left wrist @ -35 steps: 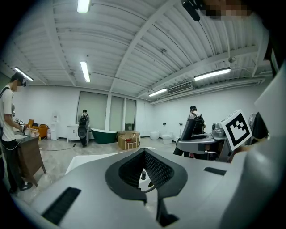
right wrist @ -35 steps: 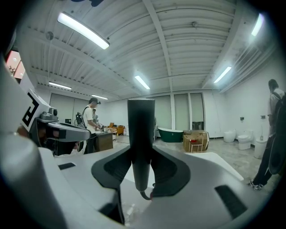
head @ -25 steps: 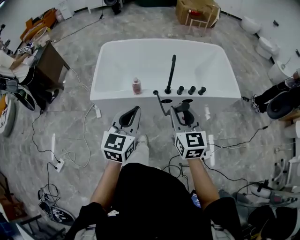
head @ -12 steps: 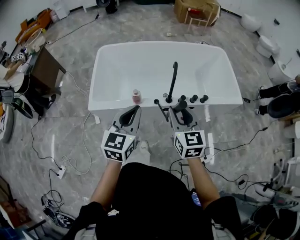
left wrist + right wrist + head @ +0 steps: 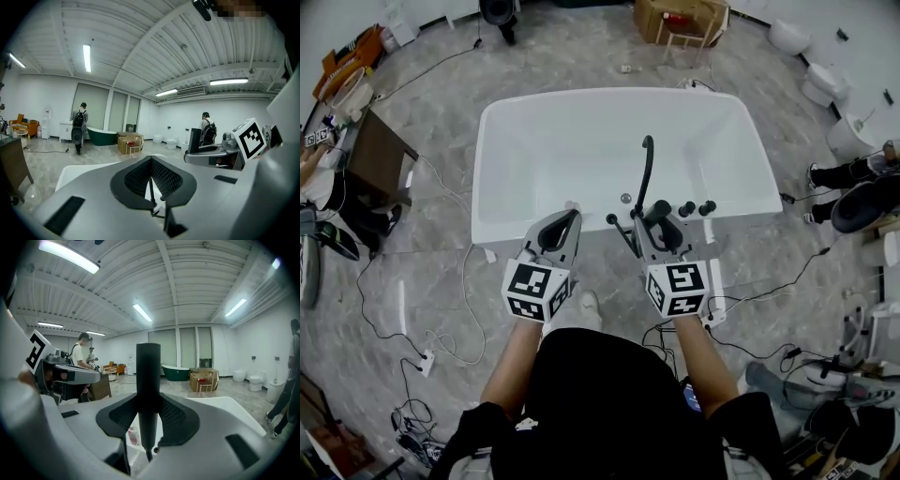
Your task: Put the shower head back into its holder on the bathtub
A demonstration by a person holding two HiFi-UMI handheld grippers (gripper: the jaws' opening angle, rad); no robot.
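The white bathtub [image 5: 534, 141] lies just ahead in the head view, with a black spout [image 5: 645, 173] and three black knobs [image 5: 684, 208] on its near rim. A small round opening [image 5: 625, 198] sits on the rim left of the knobs. My right gripper [image 5: 661, 221] is shut on the black shower head [image 5: 148, 380], which stands upright between the pads. Its hose [image 5: 623, 230] trails down to the left. My left gripper [image 5: 566, 218] is at the rim, shut and holding nothing. Its tip half hides a pink bottle [image 5: 134, 434].
Cables [image 5: 422, 356] run over the marble floor at left and right. A brown table [image 5: 380, 155] stands left of the tub and a cardboard box [image 5: 675, 19] behind it. Toilets [image 5: 792, 37] and a person's legs [image 5: 853, 183] are at the right.
Both grippers have come forward together, from short of the tub to its near rim. The right one has kept hold of the shower head. Their jaws have not changed.
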